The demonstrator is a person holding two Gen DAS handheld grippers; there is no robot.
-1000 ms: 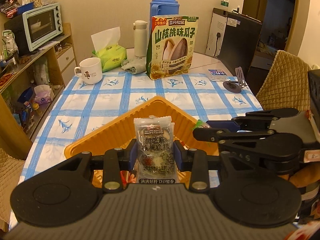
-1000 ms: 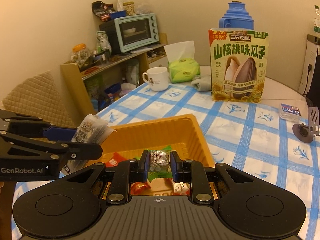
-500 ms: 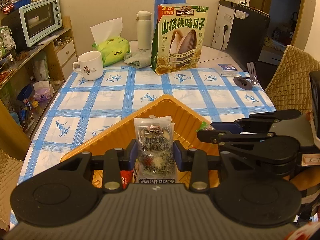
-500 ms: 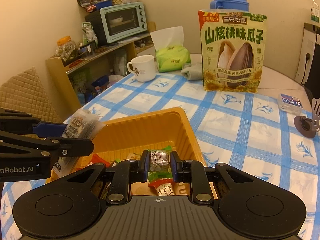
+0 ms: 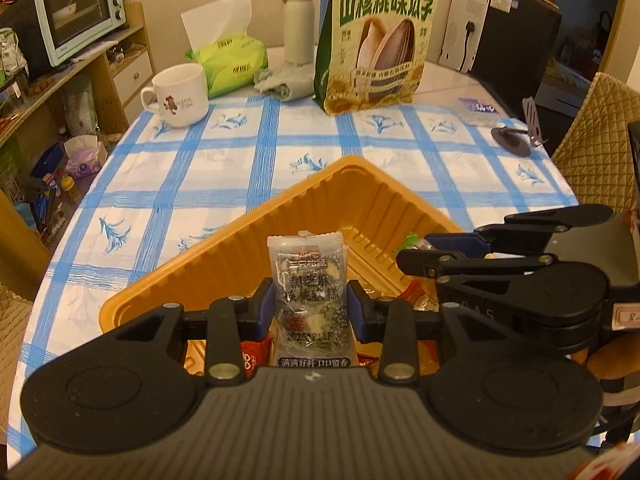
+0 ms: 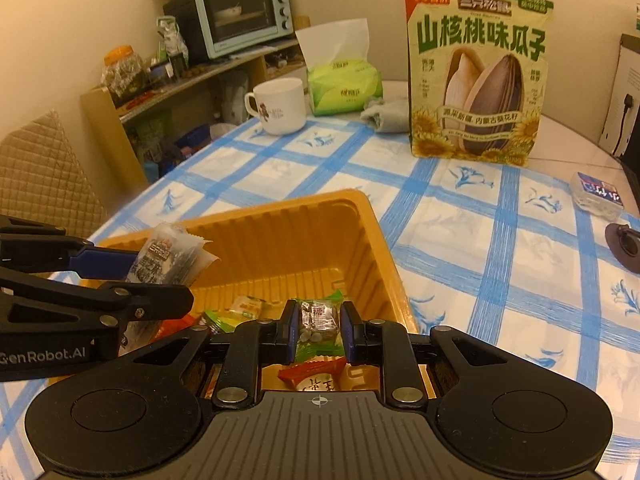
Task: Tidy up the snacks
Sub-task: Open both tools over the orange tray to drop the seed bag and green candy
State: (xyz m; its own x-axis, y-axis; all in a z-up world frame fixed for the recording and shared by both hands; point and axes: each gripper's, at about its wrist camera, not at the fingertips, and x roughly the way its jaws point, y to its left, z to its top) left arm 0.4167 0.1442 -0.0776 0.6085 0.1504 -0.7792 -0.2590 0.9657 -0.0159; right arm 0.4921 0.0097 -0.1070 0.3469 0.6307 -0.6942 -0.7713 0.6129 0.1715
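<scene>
An orange plastic tray (image 5: 248, 240) (image 6: 304, 216) sits on the blue-checked tablecloth, with several wrapped snacks lying in its near end. My left gripper (image 5: 310, 306) is shut on a clear packet of black sesame cake (image 5: 308, 280), held upright over the tray's near part; the same packet (image 6: 168, 258) shows at the left of the right wrist view. My right gripper (image 6: 318, 330) is shut on a small green-wrapped candy (image 6: 318, 318) above the tray's contents, beside the left gripper.
A large sunflower seed bag (image 5: 380, 36) stands beyond the tray, with a white mug (image 5: 180, 96), tissue pack (image 5: 228, 60), cloth and thermos around it. A small plastic box (image 6: 598, 196) and a black disc (image 5: 512, 140) lie right. Shelves with a toaster oven (image 6: 240, 20) stand left.
Both grippers have moved forward and down over the orange tray, each keeping its snack. The tray and the table items look larger and nearer.
</scene>
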